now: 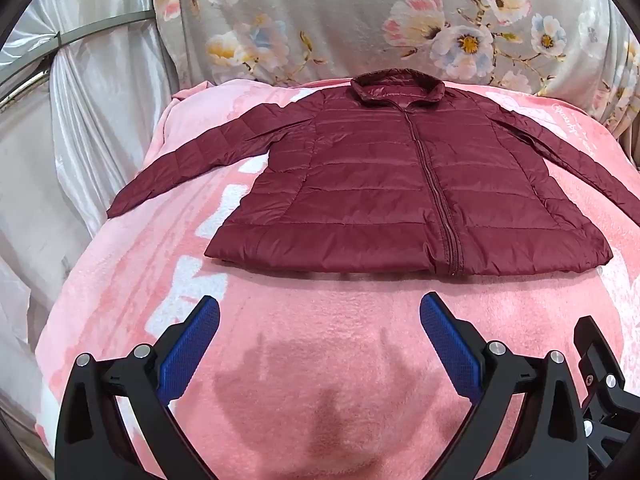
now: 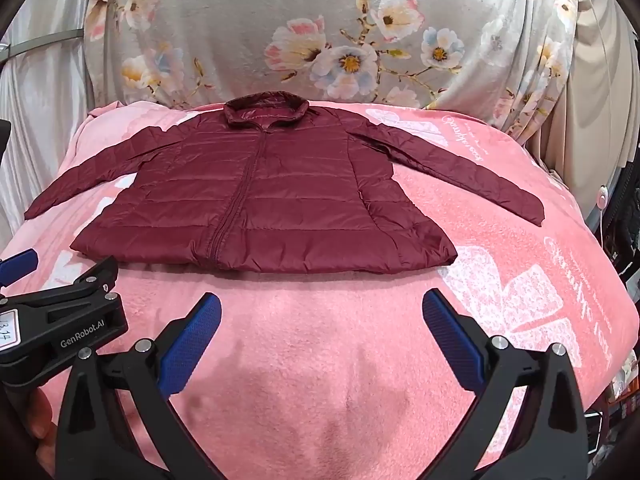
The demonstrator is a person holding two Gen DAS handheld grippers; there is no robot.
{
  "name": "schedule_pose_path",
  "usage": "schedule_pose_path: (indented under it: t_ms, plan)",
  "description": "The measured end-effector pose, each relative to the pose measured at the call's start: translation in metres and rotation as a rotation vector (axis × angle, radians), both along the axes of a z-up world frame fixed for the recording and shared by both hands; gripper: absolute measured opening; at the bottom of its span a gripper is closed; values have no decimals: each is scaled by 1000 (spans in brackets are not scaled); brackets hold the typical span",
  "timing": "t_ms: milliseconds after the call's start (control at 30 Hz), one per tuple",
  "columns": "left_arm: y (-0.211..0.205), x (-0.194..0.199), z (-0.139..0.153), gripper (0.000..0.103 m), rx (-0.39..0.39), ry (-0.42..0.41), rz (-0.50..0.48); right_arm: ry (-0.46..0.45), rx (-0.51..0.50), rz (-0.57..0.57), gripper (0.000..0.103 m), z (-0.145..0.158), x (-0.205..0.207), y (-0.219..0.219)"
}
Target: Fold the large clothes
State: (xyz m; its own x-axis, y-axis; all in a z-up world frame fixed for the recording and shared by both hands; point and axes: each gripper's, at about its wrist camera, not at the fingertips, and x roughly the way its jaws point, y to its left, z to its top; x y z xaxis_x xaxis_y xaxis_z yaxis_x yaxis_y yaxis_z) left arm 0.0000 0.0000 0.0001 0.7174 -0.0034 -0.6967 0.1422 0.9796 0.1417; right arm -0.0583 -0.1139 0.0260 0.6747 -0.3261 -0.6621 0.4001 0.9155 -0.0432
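Both claws, the left gripper [image 1: 320, 316] and the right gripper [image 2: 322, 314], gape wide and empty over the near part of the pink blanket [image 1: 328, 360]. Farther off, the maroon jacket [image 1: 400, 184] lies flat, zipped, sleeves spread left and right. It looks light, puffy and slippery; pinching a sleeve cuff [image 2: 532, 210] or hem corner seems safest.

You had the jacket [image 1: 400, 184] lying flat on the blanket [image 1: 320, 360], collar toward the top of the frame, hem toward the bottom, sleeves spread out left and right. The flowered cloth [image 1: 360, 20] hung behind it, the curtain [image 1: 92, 128] at upper left. Your left gripper [image 1: 320, 320] and right gripper [image 2: 322, 318] sat low in the frame, before the hem, apart from it, jaws spread wide.
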Motion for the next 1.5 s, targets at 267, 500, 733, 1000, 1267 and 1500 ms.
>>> schedule_pose_path:
  t_ms: [267, 500, 733, 1000, 1267, 1500]
  plan:
    - [-1, 0, 1, 98, -1, -4, 3, -2, 1, 3, 98, 0, 0, 2]
    - [1, 0, 1, 98, -1, 0, 2, -2, 1, 2, 98, 0, 0, 2]
    - [12, 2, 0, 98, 3, -2, 4, -4, 0, 2, 98, 0, 0, 2]
    - [14, 4, -2, 98, 5, 2, 4, -2, 2, 3, 98, 0, 0, 2]
    - [14, 4, -3, 98, 2, -1, 4, -4, 1, 4, 98, -1, 0, 5]
    - [12, 3, -3, 98, 3, -3, 3, -4, 2, 7, 98, -1, 0, 5]
